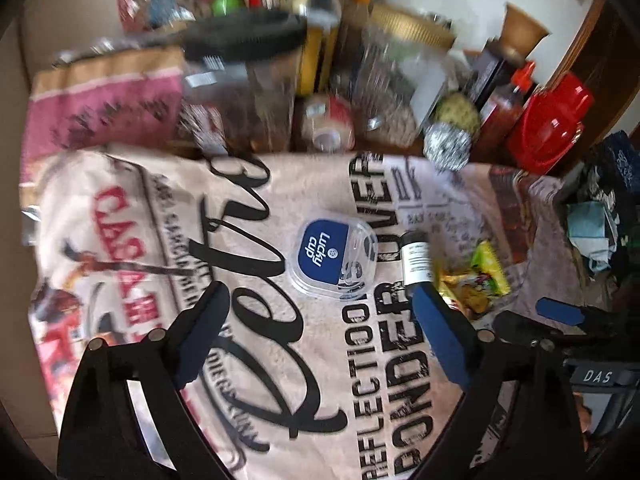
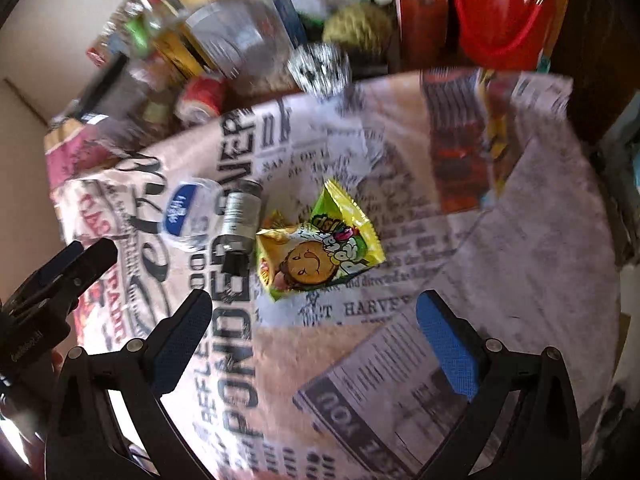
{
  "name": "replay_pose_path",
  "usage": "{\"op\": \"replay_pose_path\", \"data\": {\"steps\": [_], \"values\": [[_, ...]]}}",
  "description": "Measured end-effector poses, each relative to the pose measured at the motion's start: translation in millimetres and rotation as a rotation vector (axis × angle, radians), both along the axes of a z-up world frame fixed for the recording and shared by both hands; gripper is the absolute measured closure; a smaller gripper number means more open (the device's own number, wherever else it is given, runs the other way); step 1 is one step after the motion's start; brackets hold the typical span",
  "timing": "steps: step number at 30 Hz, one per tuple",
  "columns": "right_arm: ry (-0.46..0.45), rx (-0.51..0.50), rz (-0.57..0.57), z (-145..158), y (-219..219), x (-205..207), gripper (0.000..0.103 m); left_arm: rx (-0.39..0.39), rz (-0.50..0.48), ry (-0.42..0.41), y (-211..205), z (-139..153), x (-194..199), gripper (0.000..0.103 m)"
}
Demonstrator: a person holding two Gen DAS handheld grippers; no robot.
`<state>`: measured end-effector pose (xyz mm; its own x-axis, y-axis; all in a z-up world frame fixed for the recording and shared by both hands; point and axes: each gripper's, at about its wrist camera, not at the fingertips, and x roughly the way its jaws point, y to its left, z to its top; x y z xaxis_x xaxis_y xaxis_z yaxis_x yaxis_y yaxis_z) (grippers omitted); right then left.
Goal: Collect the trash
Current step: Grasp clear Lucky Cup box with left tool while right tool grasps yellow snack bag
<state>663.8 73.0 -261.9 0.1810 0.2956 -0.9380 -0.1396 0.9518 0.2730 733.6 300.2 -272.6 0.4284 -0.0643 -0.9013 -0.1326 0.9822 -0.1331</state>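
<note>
Trash sits loose mid-cloth: snack wrapper [image 2: 318, 240], small bottle [image 2: 240, 216] on its side touching it, clear lid [image 1: 338, 256] just beside. Right gripper [image 2: 314, 344] is spread wide, lined up on the wrapper (likely first pick). Left gripper [image 1: 320, 328] is also spread, empty, facing the lid. Tablecloth [image 2: 500, 280] clutter behind looks irrelevant.

Soft daylight fills both my views, bright enough, with only faint shadows. Motion blur smears the clutter toward 12 o'clock, worst in the left view; the print on the cloth [image 1: 304, 208] stays readable there. White glare sits on the red bowl [image 2: 508, 12] at 1 o'clock. Fisheye bends every edge, and black corners ring both views.
</note>
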Motion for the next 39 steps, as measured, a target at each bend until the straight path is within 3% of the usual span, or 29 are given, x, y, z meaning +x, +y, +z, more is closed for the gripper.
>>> {"op": "replay_pose_path", "data": {"steps": [5, 9, 14, 18, 20, 22, 25, 31, 39], "values": [[0.043, -0.022, -0.043, -27.7, 8.6, 13.4, 0.003, -0.021, -0.074, 0.056, -3.4, -33.8, 25.8, 0.011], [0.041, -0.086, -0.008, -40.3, 19.4, 16.5, 0.008, 0.035, -0.109, 0.101, -9.7, -54.1, 42.8, 0.011], [-0.042, -0.187, 0.076, -39.1, 33.7, 10.1, 0.021, 0.061, -0.127, 0.105, -15.2, -64.9, 51.5, 0.011], [-0.086, -0.193, 0.124, -35.3, 40.3, 4.6, 0.043, 0.094, -0.162, 0.100, -23.7, -68.4, 53.2, 0.011], [-0.103, -0.191, 0.143, -32.7, 42.0, 2.2, 0.055, 0.117, -0.173, 0.088, -27.7, -68.5, 53.2, 0.018], [-0.097, -0.148, 0.159, -31.4, 49.6, 3.6, 0.082, 0.120, -0.184, 0.077, -31.8, -67.1, 53.8, 0.028], [-0.093, -0.122, 0.176, -27.6, 51.3, 1.3, 0.094, 0.090, -0.178, 0.088, -35.3, -64.7, 56.1, 0.029], [-0.113, -0.104, 0.179, -9.8, 35.9, -9.5, 0.099, 0.053, -0.128, 0.079, -36.1, -48.8, 44.8, 0.029], [-0.145, -0.036, 0.129, 28.6, -14.1, -17.8, 0.099, 0.070, -0.069, -0.008, -39.9, 1.4, 18.4, 0.029]]}}
